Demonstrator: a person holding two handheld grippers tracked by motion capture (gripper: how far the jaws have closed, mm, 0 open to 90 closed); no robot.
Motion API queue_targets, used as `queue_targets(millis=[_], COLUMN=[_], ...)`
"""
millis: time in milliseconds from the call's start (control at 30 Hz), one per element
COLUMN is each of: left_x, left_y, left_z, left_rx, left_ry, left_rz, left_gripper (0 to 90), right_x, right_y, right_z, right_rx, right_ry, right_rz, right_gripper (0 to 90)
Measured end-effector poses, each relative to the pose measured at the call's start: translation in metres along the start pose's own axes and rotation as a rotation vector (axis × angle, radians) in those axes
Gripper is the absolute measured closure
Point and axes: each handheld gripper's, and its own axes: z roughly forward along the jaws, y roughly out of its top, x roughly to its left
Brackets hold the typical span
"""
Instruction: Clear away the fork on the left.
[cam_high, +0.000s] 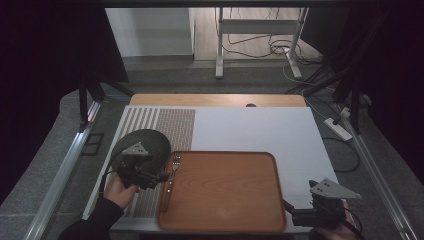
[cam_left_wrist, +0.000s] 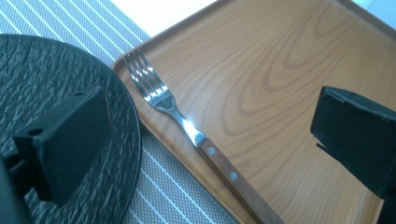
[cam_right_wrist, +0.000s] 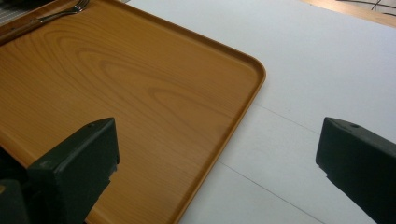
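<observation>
A wooden tray (cam_high: 225, 190) lies on the white table top in front of me. A fork (cam_high: 171, 175) with a wooden handle rests along the tray's left rim, tines pointing away. Left of it, a black round plate (cam_high: 145, 142) sits on a striped placemat (cam_high: 170, 122). My left gripper (cam_high: 159, 177) hovers over the plate's near edge, open. In the left gripper view the fork (cam_left_wrist: 187, 126) lies between the jaws of the open gripper (cam_left_wrist: 215, 112), with the plate (cam_left_wrist: 46, 65) beside the tray (cam_left_wrist: 289, 70). My right gripper (cam_high: 290, 209) is open and empty off the tray's near right corner (cam_right_wrist: 116, 79).
White table top (cam_high: 260, 125) stretches beyond and to the right of the tray. Past the table's far wooden edge (cam_high: 215, 99) stand desk legs and cables. A power strip (cam_high: 337, 128) lies on the floor to the right. Metal rails flank the table.
</observation>
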Motion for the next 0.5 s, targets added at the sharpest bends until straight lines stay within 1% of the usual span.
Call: queue_targets(millis=[33, 133, 500], left_x=[0.000, 0.000, 0.001], left_y=[-0.002, -0.006, -0.021], left_z=[-0.001, -0.005, -0.021], left_rx=[-0.010, -0.018, -0.038], left_ry=[-0.004, -0.007, -0.004], left_rz=[-0.006, -0.016, -0.052], left_gripper=[0.0, 0.0, 0.0], right_x=[0.000, 0.000, 0.000], right_y=[0.000, 0.000, 0.000], right_z=[0.000, 0.000, 0.000], right_rx=[0.000, 0.000, 0.002], right_ry=[0.000, 0.000, 0.001], right_rz=[0.000, 0.000, -0.001], right_gripper=[0.0, 0.0, 0.0])
